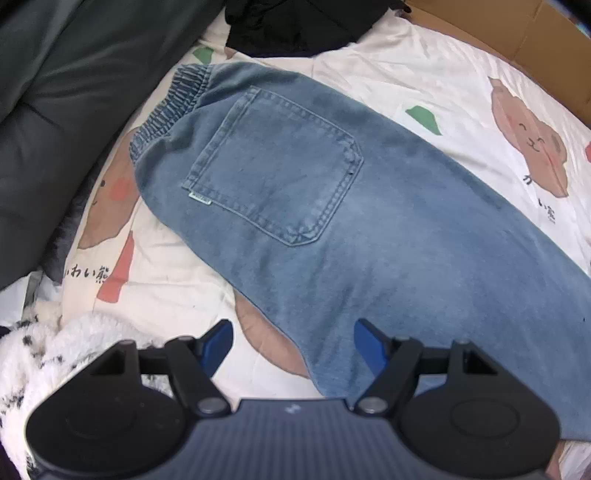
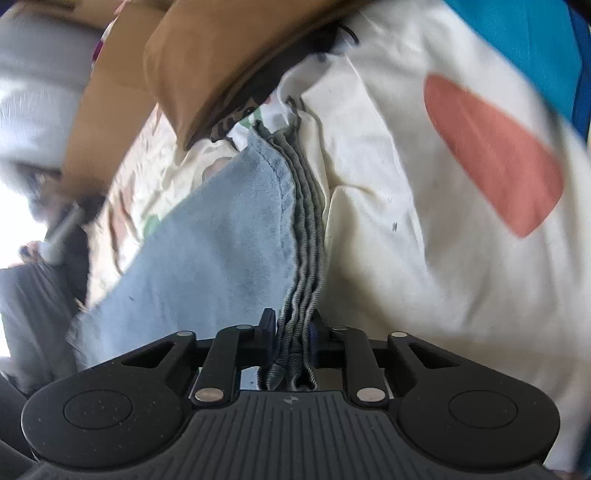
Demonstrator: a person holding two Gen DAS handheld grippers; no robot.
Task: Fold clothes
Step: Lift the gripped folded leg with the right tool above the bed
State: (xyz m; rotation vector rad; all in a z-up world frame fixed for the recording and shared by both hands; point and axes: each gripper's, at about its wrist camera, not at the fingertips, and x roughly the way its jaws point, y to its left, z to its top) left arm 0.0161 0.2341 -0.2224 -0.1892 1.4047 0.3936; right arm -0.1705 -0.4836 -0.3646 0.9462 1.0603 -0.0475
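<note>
Now the right gripper (image 2: 291, 332) is seen clamped on the jeans (image 1: 332, 221): its jaws are pressed together on the stacked grey-blue hem layers (image 2: 304, 236), which are bunched between the blue pads and run straight away from the camera. Nothing else is pinched there. Over on the other side, the left gripper (image 1: 293, 341) is held wide apart above the denim, its blue fingertips (image 1: 218, 341) spread with nothing between them; whether they touch the cloth cannot be told.

The jeans are laid flat across the bedding, folded lengthwise, with a back pocket (image 1: 275, 168) facing up and the elastic waistband (image 1: 170, 110) at the far left end. A dark garment (image 1: 291, 26) is piled beyond the waistband, and a fluffy white-and-black spotted fabric (image 1: 48, 354) is heaped just beside the left gripper. A brown cardboard box (image 2: 221, 59) is seen overhanging the bedding close beyond the hem.

Everything is spread on a cream bedsheet (image 1: 424, 66) printed with cartoon bears, green leaves and red shapes. A dark padded surface (image 1: 55, 92) is seen along the sheet's left edge.
</note>
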